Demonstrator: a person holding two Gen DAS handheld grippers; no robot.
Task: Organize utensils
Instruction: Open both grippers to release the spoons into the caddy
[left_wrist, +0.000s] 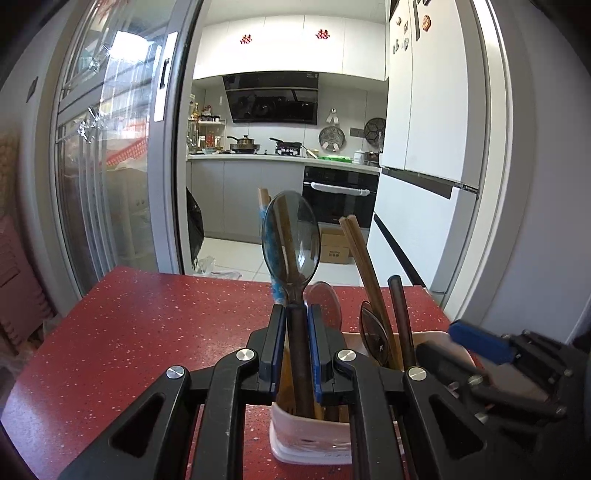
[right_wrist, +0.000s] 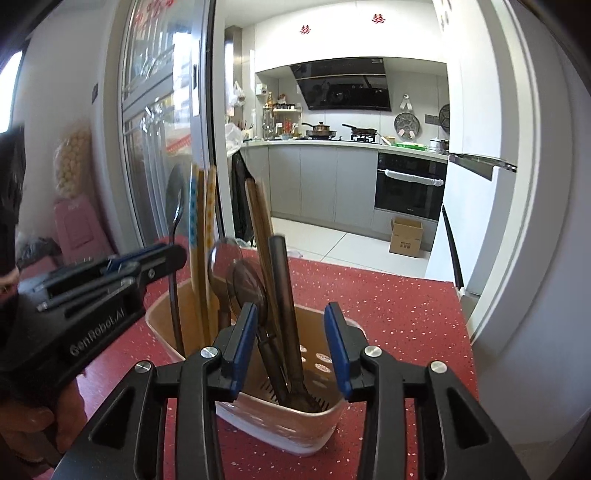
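Red speckled table (left_wrist: 140, 332) carries the utensil holder (right_wrist: 310, 435). Left gripper (left_wrist: 298, 354) is clamped on a translucent spoon (left_wrist: 291, 240), handle pointing straight down into the holder's left compartment; right gripper (right_wrist: 291, 350) hovers wide, empty, above the other end.

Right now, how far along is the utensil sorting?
Mostly done: chopsticks and several spoons already stand in the utensil holder, and none lie on the visible red table. In hand: the left hand-held gripper clamps a dark translucent spoon over the holder. The right hand-held gripper is open. Left: lower and release.
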